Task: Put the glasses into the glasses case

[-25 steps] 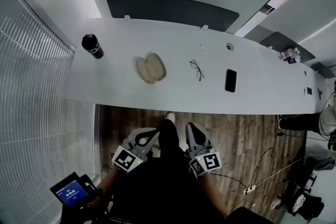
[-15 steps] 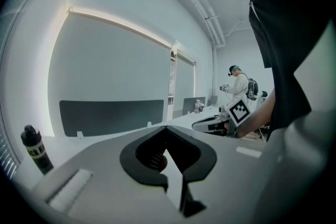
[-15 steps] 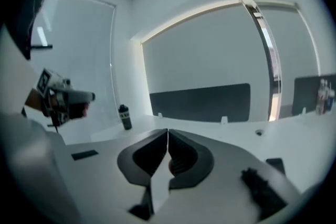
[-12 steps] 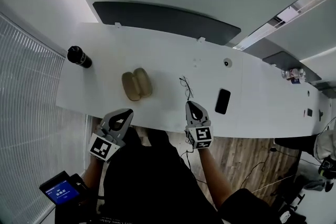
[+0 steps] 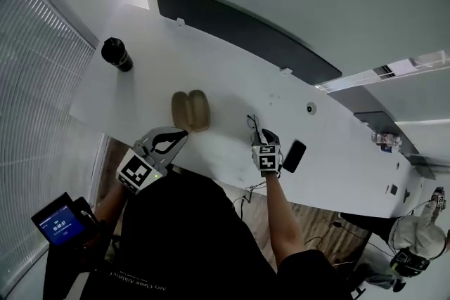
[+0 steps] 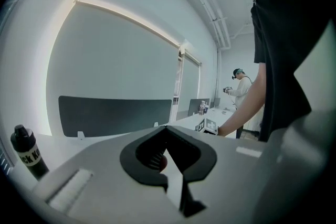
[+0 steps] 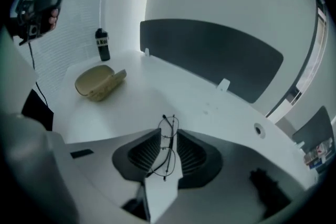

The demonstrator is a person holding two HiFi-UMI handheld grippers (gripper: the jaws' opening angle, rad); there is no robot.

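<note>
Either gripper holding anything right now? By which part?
Nothing held. Right gripper: jaws have just been opening, thin black wire-framed glasses lie between them on the white table, ungripped. Left gripper: shut, empty.

The black bottle [image 6: 29,153] bears a white band with cut-off letters, seemingly "CK K".

The left gripper [image 5: 181,135] hangs just over the near edge of the table [image 5: 225,105]. It points almost level toward the far edge, and its 2 jaws are together with nothing between them. The left arm [image 5: 112,201] is bent close to the body. The right arm [image 5: 280,211] reaches forward across the near edge, and the right gripper [image 7: 168,132] tips steeply down. Its 2 jaws have just been opening and stand apart, with the glasses [image 7: 168,147] lying between them.
</note>
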